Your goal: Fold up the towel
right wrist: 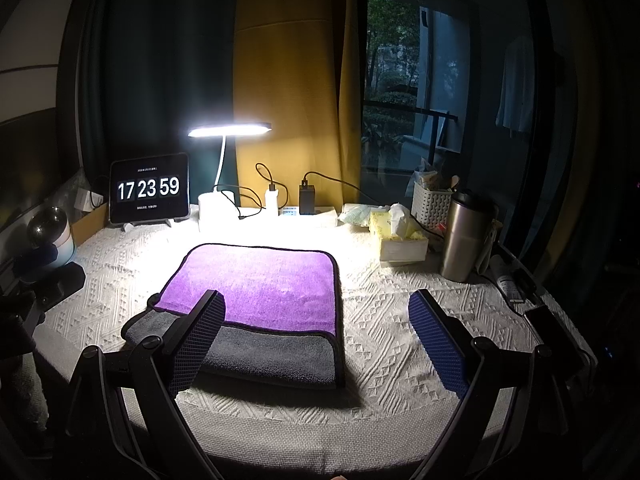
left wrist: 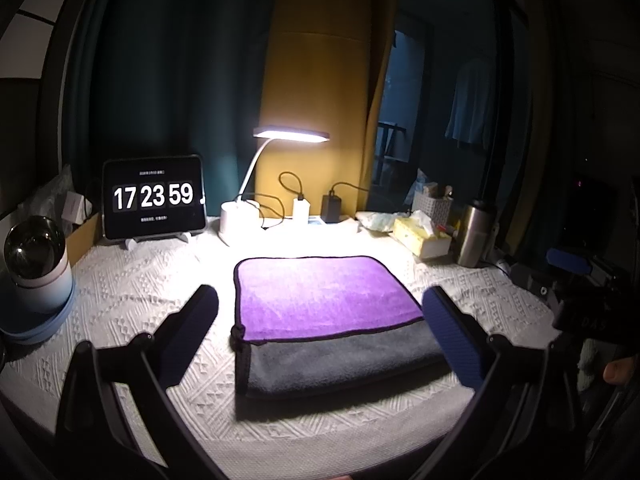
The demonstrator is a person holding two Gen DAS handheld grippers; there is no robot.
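Note:
The towel (left wrist: 324,300) lies folded flat on the white patterned tablecloth (left wrist: 132,280), purple side up with a grey band along its near edge. It also shows in the right wrist view (right wrist: 264,288). My left gripper (left wrist: 320,320) is open and empty, its fingers held above the towel's two sides. My right gripper (right wrist: 316,328) is open and empty, above the towel's near right part; its left finger (right wrist: 200,340) overlaps the grey band. The right gripper's body shows at the right edge of the left wrist view (left wrist: 580,304).
At the back stand a tablet clock (left wrist: 154,196), a lit desk lamp (left wrist: 248,184), chargers (left wrist: 330,206), a tissue box (left wrist: 420,236), a white basket (right wrist: 432,204) and a steel flask (left wrist: 474,232). A round device (left wrist: 36,264) sits at left. The table edge (right wrist: 320,440) is near.

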